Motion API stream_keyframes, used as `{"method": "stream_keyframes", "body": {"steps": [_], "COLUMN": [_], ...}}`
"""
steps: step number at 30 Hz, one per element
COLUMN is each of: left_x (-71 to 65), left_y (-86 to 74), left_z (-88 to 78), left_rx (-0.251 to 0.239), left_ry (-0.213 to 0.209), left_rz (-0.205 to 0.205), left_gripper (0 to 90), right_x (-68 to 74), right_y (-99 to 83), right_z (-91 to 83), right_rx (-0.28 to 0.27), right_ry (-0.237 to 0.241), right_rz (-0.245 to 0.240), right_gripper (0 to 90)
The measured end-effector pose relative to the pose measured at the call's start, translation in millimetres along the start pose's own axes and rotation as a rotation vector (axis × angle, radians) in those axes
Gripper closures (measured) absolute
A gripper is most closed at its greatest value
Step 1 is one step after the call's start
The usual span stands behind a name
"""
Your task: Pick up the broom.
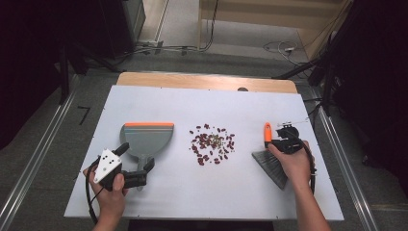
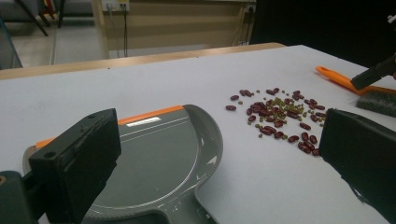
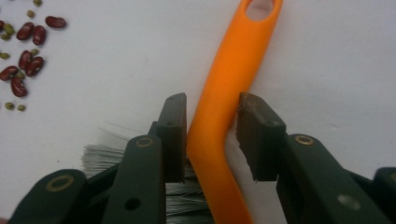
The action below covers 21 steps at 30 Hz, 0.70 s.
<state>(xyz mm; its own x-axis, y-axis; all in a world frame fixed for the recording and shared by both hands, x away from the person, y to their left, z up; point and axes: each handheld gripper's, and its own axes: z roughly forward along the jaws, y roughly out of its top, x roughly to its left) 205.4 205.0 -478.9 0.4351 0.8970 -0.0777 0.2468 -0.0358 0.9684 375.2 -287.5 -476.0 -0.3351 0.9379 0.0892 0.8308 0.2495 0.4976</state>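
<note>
Black jaws of the right gripper (image 3: 212, 140) rise from the bottom of the right gripper view and bracket the orange handle of the brush (image 3: 224, 116). One jaw appears to touch the handle; a narrow gap remains on the other side, so the jaws are spread around it, not yet pinching. Grey bristles fan out at lower left of that frame, and a hanging hole sits at the handle's tip at top centre.

In the high view the right gripper (image 1: 287, 143) sits at right centre of the white table (image 1: 159, 197), directly over the brush. The left gripper (image 1: 139, 161) is at lower left, jaws spread wide, poised at the handle end of the grey dustpan (image 1: 146, 139) without gripping it. The dustpan's orange lip faces the top of the frame. A scatter of red and green beans (image 1: 213, 143) lies at centre, between dustpan and brush and apart from both.

Likely step in hand: grasp the brush. Recommended procedure:
1. Centre the handle between the jaws before closing, so it does not twist out sideways.
2. Close on the straight section just above the bend; the curved section may slip.
3. Lift only once both jaws bear firmly on the handle.
4. Keep the bristles clear of the beans until the dustpan is secured.
</note>
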Motion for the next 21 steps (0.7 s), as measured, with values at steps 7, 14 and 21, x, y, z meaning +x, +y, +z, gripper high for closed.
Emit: {"method": "stream_keyframes", "body": {"steps": [7,14,21], "left_x": [-1.7,-2.9,-4.8], "left_y": [-0.2,-0.5,-0.4], "left_z": [1.1,1.0,1.8], "left_rx": [0.004,0.01,0.018], "left_ry": [-0.001,0.001,-0.004], "left_rz": [0.001,0.003,0.007], "left_gripper": [0.0,0.0,0.0], "right_x": [5.9,12.7,2.3], "right_y": [-0.8,3.7,-0.6], "right_z": [4.2,6.3,4.9], "right_rx": [0.044,0.085,0.047], "right_ry": [-0.034,-0.076,-0.026], "right_rz": [0.013,0.005,0.027], "right_gripper": [62.8,62.5,67.9]}}
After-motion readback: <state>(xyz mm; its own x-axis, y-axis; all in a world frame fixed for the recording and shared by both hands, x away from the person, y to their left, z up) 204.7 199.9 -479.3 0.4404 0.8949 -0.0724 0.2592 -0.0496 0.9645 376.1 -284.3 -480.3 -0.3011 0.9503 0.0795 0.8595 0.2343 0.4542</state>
